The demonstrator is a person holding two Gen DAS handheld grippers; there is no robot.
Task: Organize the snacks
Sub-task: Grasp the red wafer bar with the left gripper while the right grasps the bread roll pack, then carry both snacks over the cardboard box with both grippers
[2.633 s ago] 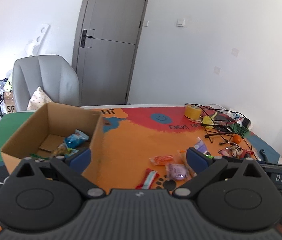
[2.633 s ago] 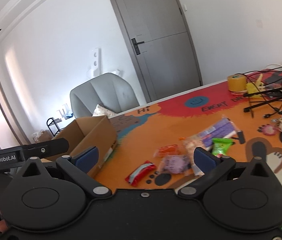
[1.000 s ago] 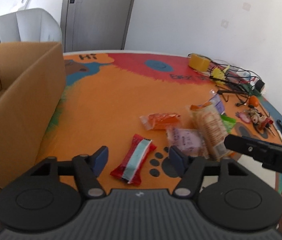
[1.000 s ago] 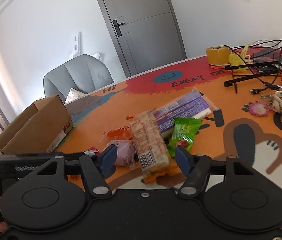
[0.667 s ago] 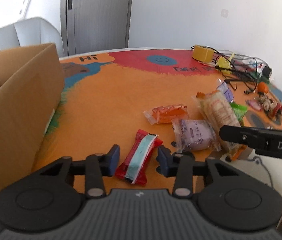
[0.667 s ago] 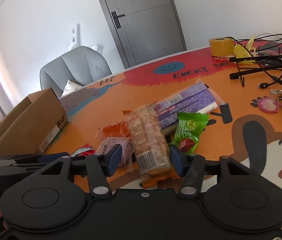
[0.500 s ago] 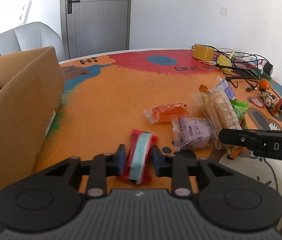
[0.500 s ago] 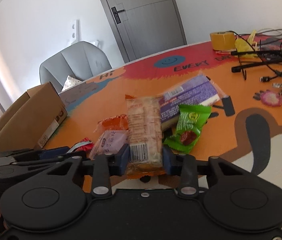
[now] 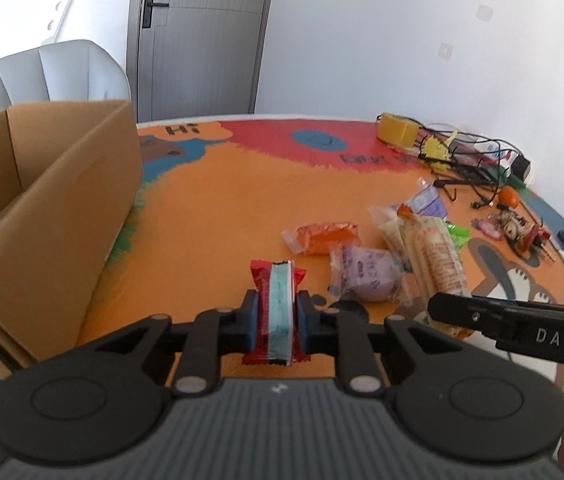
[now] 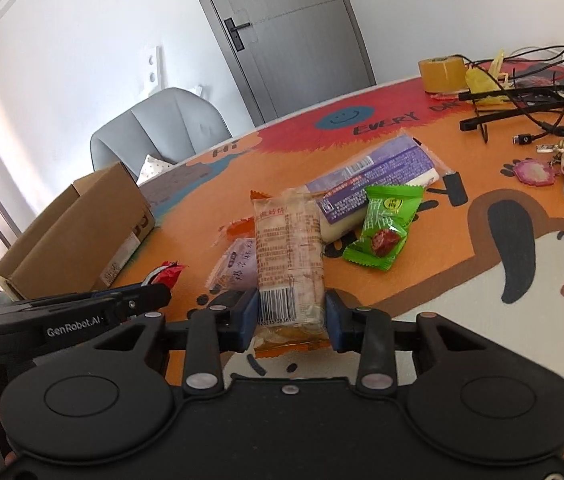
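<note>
The red and teal snack bar (image 9: 277, 300) sits pinched between the blue pads of the left hand-held gripper (image 9: 276, 326), which is closed tight across its narrow width near the lower end, so the packet points forward along the fingers and, by my reading, will lift without swinging. The right hand-held gripper (image 10: 291, 322) is clamped on the barcode end of the long biscuit packet (image 10: 288, 258), the pads squeezing both edges. Each hand takes one snack, probably so that both go across in a single trip. Just beside them on the tabletop (image 9: 218, 208) lie the purple pouch (image 9: 362, 274), the orange packet (image 9: 324, 236), the green candy bag (image 10: 386, 226) and the purple-and-white bar (image 10: 378, 174), all loose. The cardboard box (image 9: 54, 216) stands open well to the left, the likely place for everything.
</note>
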